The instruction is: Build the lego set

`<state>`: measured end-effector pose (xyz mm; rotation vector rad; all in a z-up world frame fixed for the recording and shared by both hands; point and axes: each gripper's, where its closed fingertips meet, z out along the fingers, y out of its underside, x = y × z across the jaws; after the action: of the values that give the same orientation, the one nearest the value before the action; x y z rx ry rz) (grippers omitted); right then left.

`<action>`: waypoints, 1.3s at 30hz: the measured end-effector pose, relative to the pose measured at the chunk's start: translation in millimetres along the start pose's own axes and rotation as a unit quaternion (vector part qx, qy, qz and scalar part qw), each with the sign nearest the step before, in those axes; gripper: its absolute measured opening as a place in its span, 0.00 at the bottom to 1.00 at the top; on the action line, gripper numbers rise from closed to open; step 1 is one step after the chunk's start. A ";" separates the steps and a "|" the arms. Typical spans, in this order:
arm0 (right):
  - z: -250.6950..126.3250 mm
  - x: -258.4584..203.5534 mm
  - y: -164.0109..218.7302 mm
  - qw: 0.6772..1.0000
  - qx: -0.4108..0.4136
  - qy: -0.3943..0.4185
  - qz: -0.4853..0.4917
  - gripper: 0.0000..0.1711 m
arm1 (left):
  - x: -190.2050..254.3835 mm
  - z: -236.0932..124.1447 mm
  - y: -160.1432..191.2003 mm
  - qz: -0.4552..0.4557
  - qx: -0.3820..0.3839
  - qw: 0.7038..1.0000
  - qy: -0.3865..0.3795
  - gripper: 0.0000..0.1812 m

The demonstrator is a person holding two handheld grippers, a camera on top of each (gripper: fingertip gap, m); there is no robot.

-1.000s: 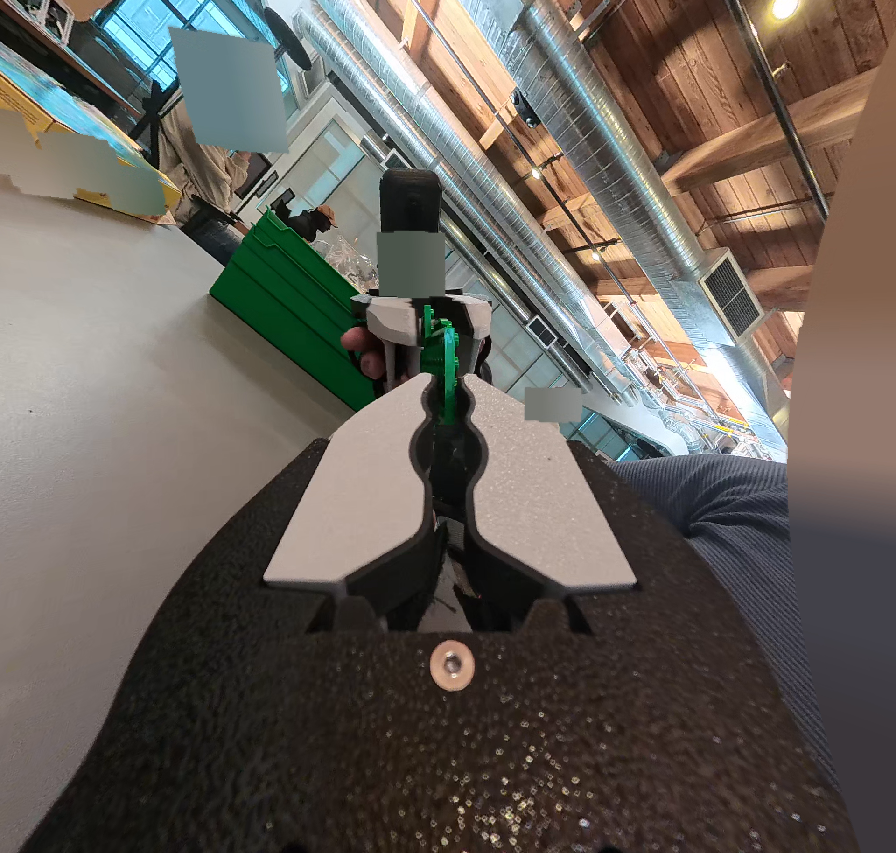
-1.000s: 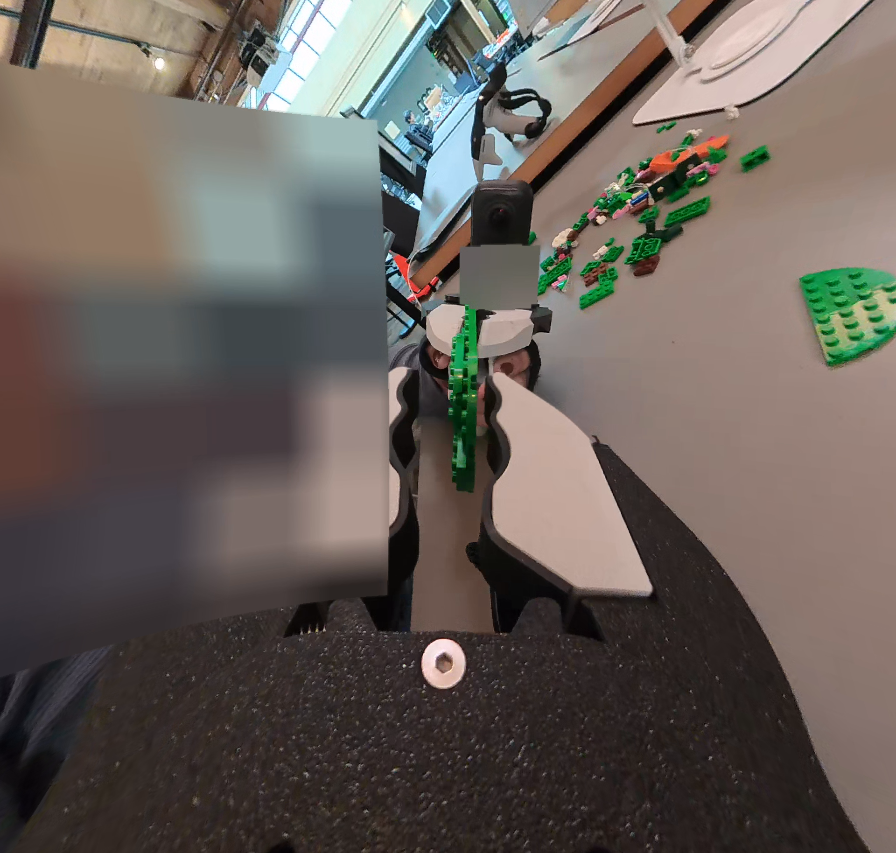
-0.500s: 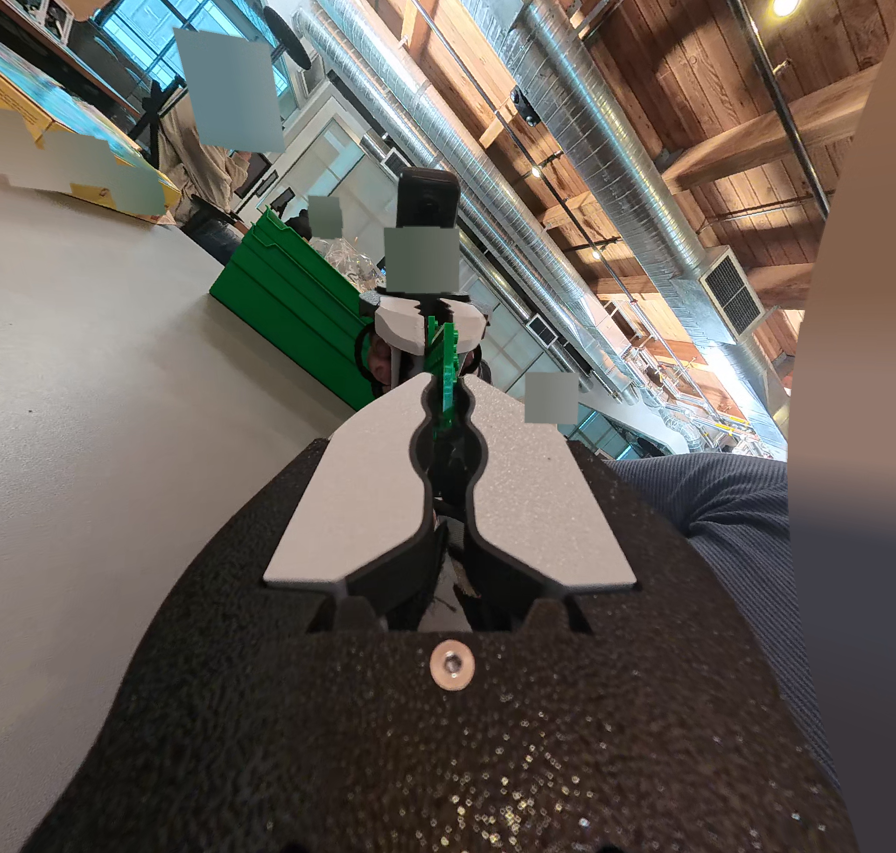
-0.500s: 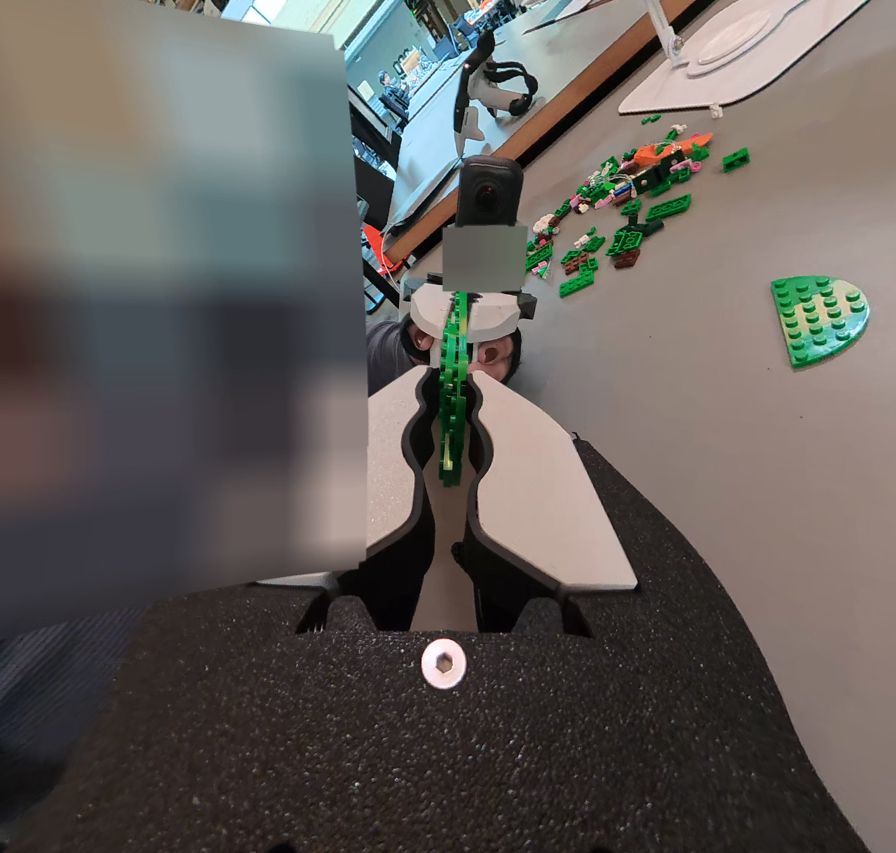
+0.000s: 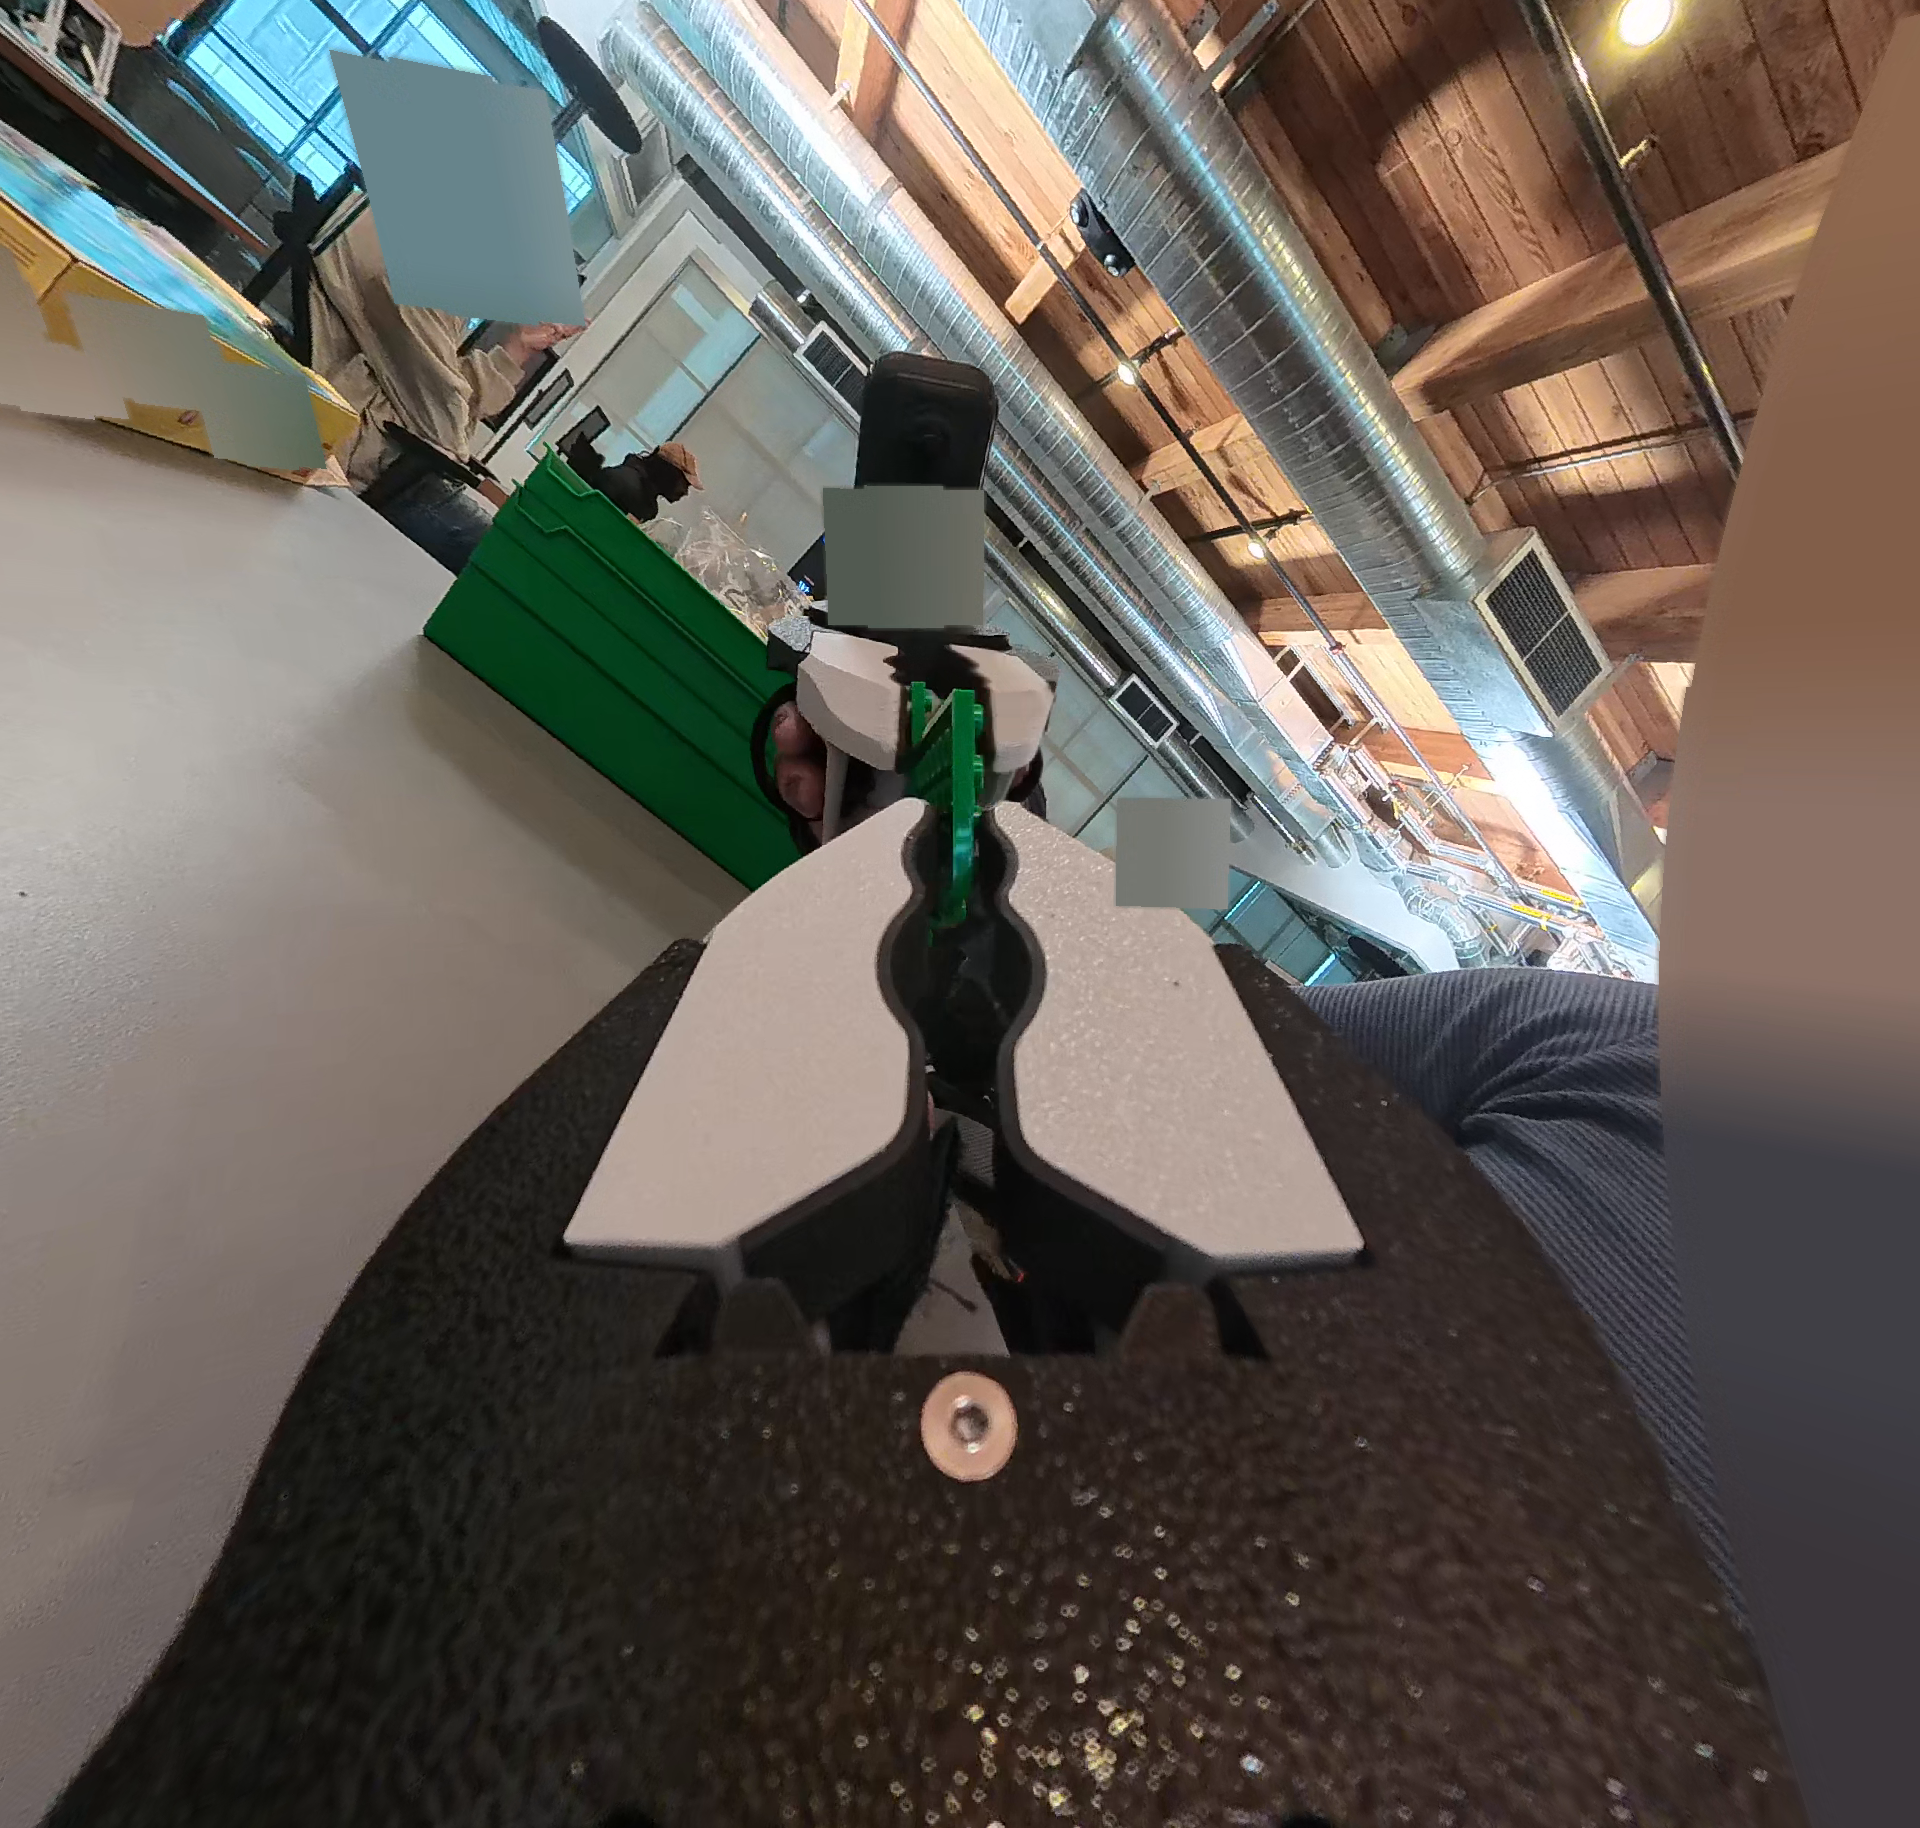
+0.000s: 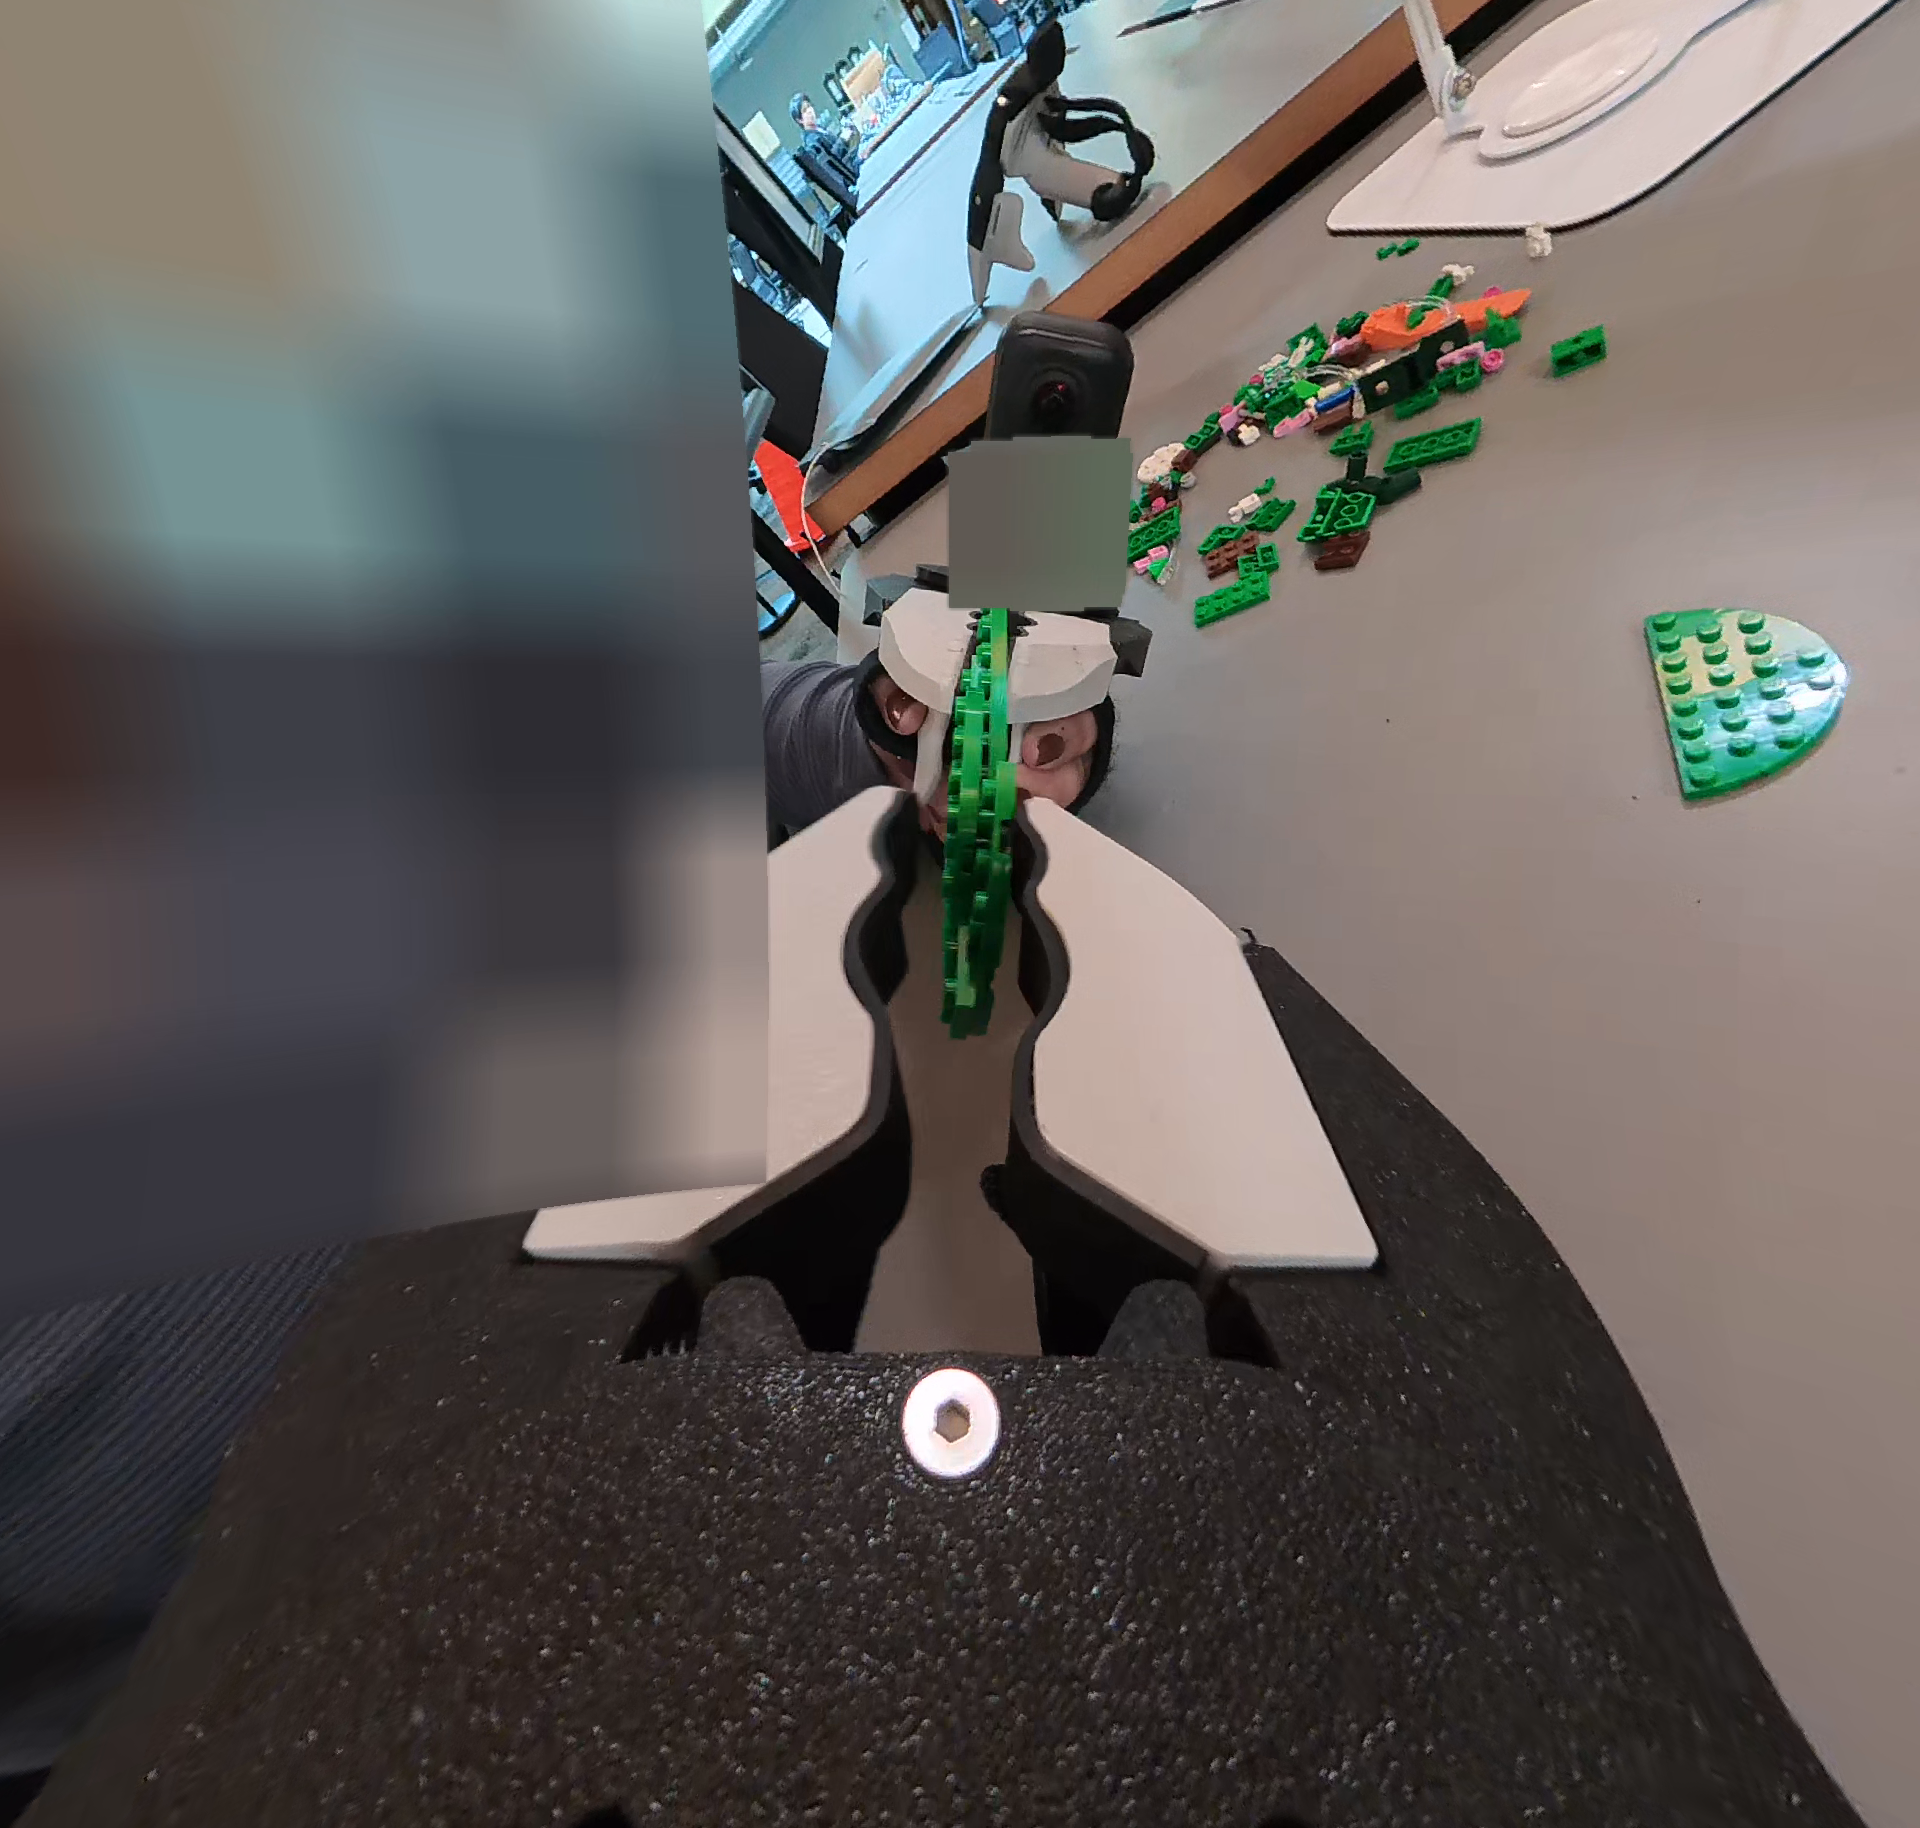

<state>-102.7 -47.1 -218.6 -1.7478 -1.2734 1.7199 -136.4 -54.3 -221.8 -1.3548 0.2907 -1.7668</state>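
Grips: we see left hand-held gripper [image 5: 961, 843] and right hand-held gripper [image 6: 982, 843] both clamping edge-on green studded Lego plate assembly [image 6: 977, 843], above grey worktop [image 6: 1455, 947].

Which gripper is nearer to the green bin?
Right. The right gripper sits just in front of the green bin, overlapping its end in the left wrist view. The left gripper, shut on the green lego plates, faces it from farther back.

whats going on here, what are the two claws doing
A person holds a claw in each hand, facing each other above the grey table. Both the left claw and the right claw grip the same green lego plate assembly edge-on. A half-round green plate and loose pieces lie on the table.
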 end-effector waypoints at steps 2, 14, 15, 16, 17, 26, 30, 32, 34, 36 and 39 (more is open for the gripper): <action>0.0 -1.2 -0.2 1.000 0.000 -0.006 0.003 0.14 | 0.4 -0.6 -0.4 -0.001 0.002 1.000 0.001 0.03; 3.8 -2.0 5.8 1.000 -0.010 -0.012 0.001 0.06 | 0.7 -5.3 -1.2 0.005 0.008 1.000 0.011 0.03; 3.7 -2.5 6.0 1.000 -0.012 -0.011 -0.003 0.06 | 0.9 -5.6 -1.2 0.006 0.007 1.000 0.012 0.03; 3.5 -3.2 6.3 1.000 -0.014 -0.011 -0.005 0.06 | 2.0 -6.2 -0.5 0.006 0.006 1.000 0.014 0.03; 3.1 -4.2 6.6 1.000 -0.016 -0.013 -0.006 0.06 | 3.2 -6.2 0.1 0.010 0.004 1.000 0.017 0.03; 3.2 -36.1 7.7 0.988 -0.042 -0.010 -0.150 0.06 | 37.1 -3.4 10.0 0.243 -0.055 0.967 0.052 0.03; 5.6 -53.7 10.4 0.965 -0.068 0.020 -0.253 0.06 | 54.4 -3.0 16.7 0.323 -0.065 0.941 0.081 0.03; 6.4 -59.7 12.1 0.953 -0.078 0.035 -0.291 0.06 | 60.4 -4.1 19.1 0.340 -0.065 0.933 0.094 0.03; 6.8 -64.8 14.1 0.946 -0.084 0.041 -0.310 0.06 | 62.9 -2.4 21.6 0.352 -0.066 0.928 0.105 0.03; 6.2 -67.2 16.6 0.941 -0.091 0.047 -0.323 0.06 | 64.0 -0.2 24.8 0.365 -0.070 0.922 0.109 0.03; 5.1 -69.5 20.8 0.934 -0.103 0.050 -0.337 0.06 | 64.9 2.2 30.0 0.381 -0.078 0.914 0.113 0.03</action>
<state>-89.6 -114.6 -195.0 -1.2429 -1.7841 1.1195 -121.9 -119.7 -196.5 -0.9377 0.9658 -1.2359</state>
